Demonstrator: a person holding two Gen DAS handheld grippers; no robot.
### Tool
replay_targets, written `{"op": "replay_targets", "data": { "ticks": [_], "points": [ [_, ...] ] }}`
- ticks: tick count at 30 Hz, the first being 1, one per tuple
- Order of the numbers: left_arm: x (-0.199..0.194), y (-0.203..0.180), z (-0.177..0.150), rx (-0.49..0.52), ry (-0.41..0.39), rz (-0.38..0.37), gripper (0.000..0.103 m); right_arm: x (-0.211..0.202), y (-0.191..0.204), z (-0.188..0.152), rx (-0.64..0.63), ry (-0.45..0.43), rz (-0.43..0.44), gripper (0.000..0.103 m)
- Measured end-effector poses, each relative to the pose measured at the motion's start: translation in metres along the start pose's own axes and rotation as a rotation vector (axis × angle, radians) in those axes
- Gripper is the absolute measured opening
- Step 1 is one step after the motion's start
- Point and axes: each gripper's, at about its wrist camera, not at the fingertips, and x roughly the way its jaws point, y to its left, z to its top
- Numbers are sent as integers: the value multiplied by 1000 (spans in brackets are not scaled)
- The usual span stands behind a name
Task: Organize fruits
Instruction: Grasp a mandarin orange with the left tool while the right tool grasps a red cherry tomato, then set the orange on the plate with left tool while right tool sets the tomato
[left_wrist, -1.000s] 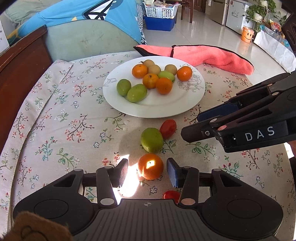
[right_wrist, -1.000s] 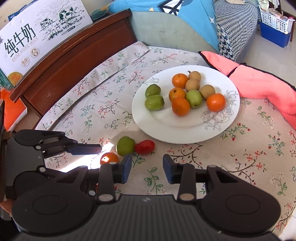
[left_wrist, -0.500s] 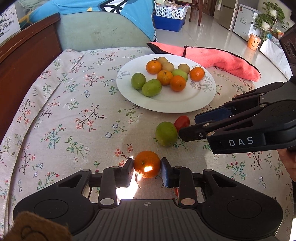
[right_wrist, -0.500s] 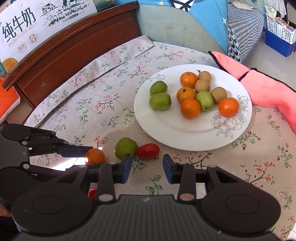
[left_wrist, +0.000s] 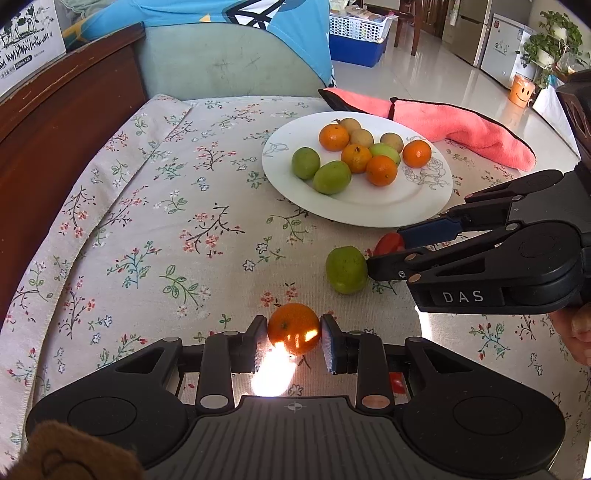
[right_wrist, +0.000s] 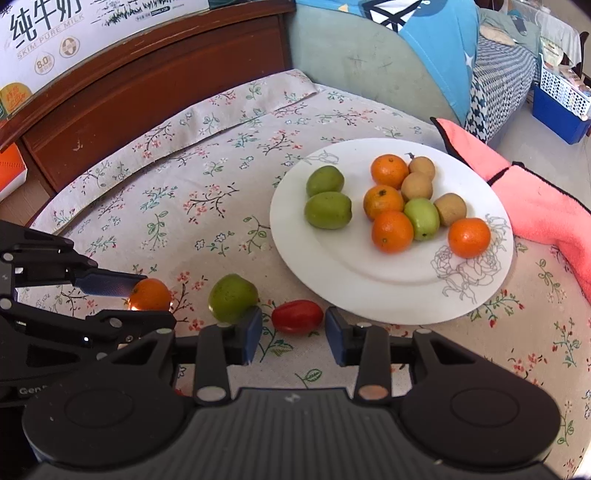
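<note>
My left gripper (left_wrist: 294, 341) is shut on a small orange (left_wrist: 293, 333) near the table's front; the orange also shows in the right wrist view (right_wrist: 151, 294). My right gripper (right_wrist: 293, 332) is open, its jaws on either side of a red cherry tomato (right_wrist: 297, 316) without touching it. A loose green fruit (right_wrist: 232, 298) lies just left of the tomato, and shows in the left wrist view (left_wrist: 346, 270). A white plate (right_wrist: 354, 280) behind them holds several oranges, green fruits and brown fruits. Another small red tomato (left_wrist: 397, 382) peeks from under the left gripper.
A pink towel (left_wrist: 461, 129) lies behind the plate at the table's far right. A wooden headboard (right_wrist: 147, 85) and a milk carton box (right_wrist: 55, 33) stand to the left. A green chair (left_wrist: 229, 62) with blue cloth stands behind the table.
My left gripper closed onto the orange and now holds it. My right gripper moved forward and down until the red tomato sits between its open jaws.
</note>
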Motion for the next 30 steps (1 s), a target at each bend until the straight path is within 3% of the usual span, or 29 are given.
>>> {"op": "replay_targets", "data": {
  "ticks": [4,23,30],
  "points": [
    [1,-1,1,3,2,12,29,0,-1,0,-1,-6,-7,31],
    [13,-2,-1,15,28,16,29,-39,-13,8,6,-64,37,31],
    [-2,2,7,3,-30,35,28,-58,-30,9,-29,-79,-2,31]
  ]
}}
